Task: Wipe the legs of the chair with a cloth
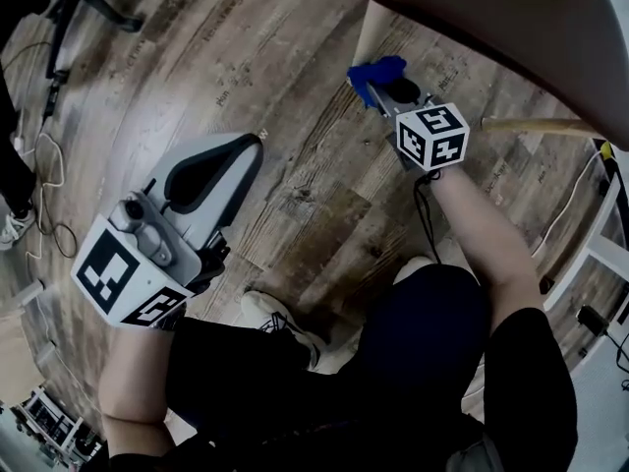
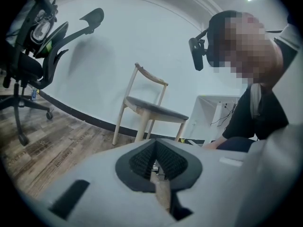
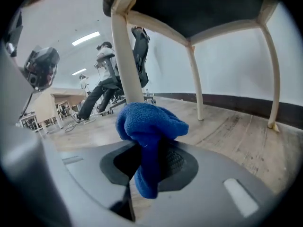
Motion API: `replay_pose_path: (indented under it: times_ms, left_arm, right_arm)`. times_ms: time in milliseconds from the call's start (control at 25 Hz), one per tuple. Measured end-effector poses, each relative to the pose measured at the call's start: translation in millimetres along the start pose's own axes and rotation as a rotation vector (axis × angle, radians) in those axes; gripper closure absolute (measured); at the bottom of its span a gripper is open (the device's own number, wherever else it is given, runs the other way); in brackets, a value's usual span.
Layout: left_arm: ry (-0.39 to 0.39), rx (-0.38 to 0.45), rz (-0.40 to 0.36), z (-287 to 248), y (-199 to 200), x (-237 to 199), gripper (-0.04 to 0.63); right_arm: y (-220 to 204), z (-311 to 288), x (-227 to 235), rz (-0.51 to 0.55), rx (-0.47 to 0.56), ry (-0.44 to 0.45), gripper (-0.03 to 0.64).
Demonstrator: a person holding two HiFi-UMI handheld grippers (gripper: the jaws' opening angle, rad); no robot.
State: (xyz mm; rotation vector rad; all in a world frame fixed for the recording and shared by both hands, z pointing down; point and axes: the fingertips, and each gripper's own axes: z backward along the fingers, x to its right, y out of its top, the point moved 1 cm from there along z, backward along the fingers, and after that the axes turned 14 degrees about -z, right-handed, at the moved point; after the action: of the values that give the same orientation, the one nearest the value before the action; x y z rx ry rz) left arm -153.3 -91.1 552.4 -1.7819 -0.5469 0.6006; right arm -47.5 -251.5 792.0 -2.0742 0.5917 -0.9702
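Key relation: chair leg [image 3: 125,56] stands straight ahead of the right tongs [image 1: 391,92], just past the cloth [image 3: 149,126]; its long axis is upright, floor to seat; a wipe would prob. run up/down along it
Nearer hand: right, by far; left tongs [image 1: 246,150] are well apart from the leg, low and to the left over the wood floor [image 1: 295,214]
Right tongs: pinching the blue cloth; wad bulges out front, a tail hangs below the jaws
Left tongs: pressed together, nothing betw. them
Cloth vs leg: at the leg's lower part, on the near side; touching or just short, can't tell which
Chair: seat [image 1: 511,28] overhead and to the right; two more legs [image 3: 196,79], [image 3: 272,79] stand further back, well apart from the cloth
Step (my guess): working this one leg; the others look not yet reached
Watch for: cloth dragging out of the pinch if pressed hard vs. the leg
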Motion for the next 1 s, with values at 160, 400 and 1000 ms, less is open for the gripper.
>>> replay_pose_path:
  times_ms: [160, 400, 1000]
  left_arm:
    - [0.028, -0.021, 0.004, 10.6, -6.4, -7.3, 0.591]
    - [0.044, -0.036, 0.005, 19.5, -11.0, -8.0, 0.591]
    - [0.015, 0.033, -0.012, 22.4, 6.5, -1.2, 0.591]
  right_arm:
    - [-44.4, -24.5, 16.3, 0.016, -0.123, -0.044, 0.525]
    - [-85.3, -47.1, 27.6, 0.058, -0.255, -0.090, 0.525]
    - [-39.9, -22.3, 1.2, 0.018, -0.144, -0.076, 0.525]
